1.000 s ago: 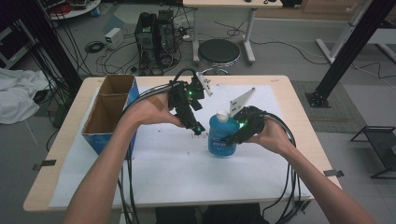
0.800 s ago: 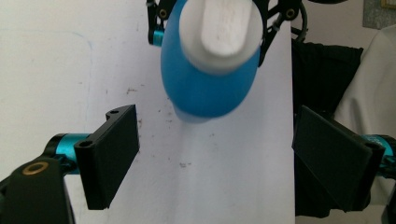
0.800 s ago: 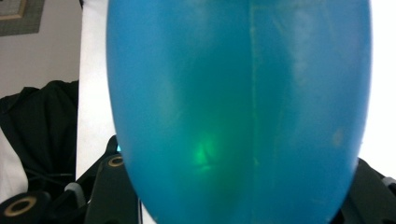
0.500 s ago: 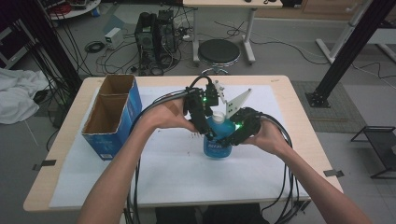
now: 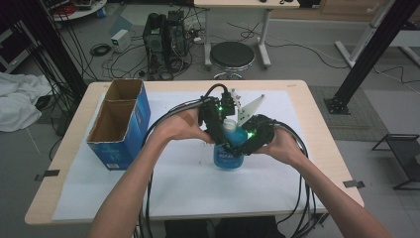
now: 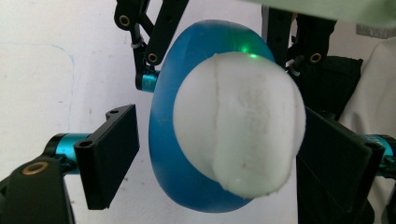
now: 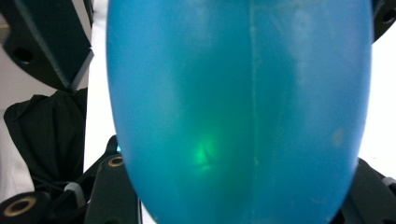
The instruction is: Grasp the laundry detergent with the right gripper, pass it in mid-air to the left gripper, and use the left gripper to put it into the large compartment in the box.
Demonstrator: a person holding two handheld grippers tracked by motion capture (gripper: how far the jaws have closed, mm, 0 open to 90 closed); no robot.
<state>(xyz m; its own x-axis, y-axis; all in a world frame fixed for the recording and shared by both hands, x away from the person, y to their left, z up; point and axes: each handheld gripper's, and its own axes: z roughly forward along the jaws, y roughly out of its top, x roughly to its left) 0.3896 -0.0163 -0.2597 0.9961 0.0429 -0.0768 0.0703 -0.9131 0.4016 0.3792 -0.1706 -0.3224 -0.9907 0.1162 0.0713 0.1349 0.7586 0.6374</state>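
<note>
Right gripper (image 5: 246, 144): jaws clenched on the sides of the blue bottle (image 5: 229, 148). In the right gripper view, blue bottle (image 7: 238, 112) very close, with a green light spot on it and a seam running down it. Black jaw parts at both lower corners, tight against the plastic.

Left gripper (image 5: 223, 136): jaws released, one on each side of the white cap (image 6: 240, 123). Left jaw well apart from the cap. Right jaw just beside it; cannot tell if touching. Seen from above in the left gripper view: white cap on top, round blue bottle (image 6: 173, 154) under it, white paper below. Other gripper's black arms just past the bottle there.

In the high view, bottle standing upright on the white sheet (image 5: 188, 183), near the middle of the table (image 5: 317, 104). White cap (image 5: 229, 124) at its top, between the two grippers. Left hand (image 5: 181, 128) on the left side, right hand (image 5: 280, 144) on the right side. Black cables (image 5: 148, 208) trailing from both grippers toward the near edge.

Blue cardboard box (image 5: 121, 124) on the left part of the table, open on top, two spaces inside, well apart from the bottle. Black round stool (image 5: 233, 54) on the floor behind the table.
</note>
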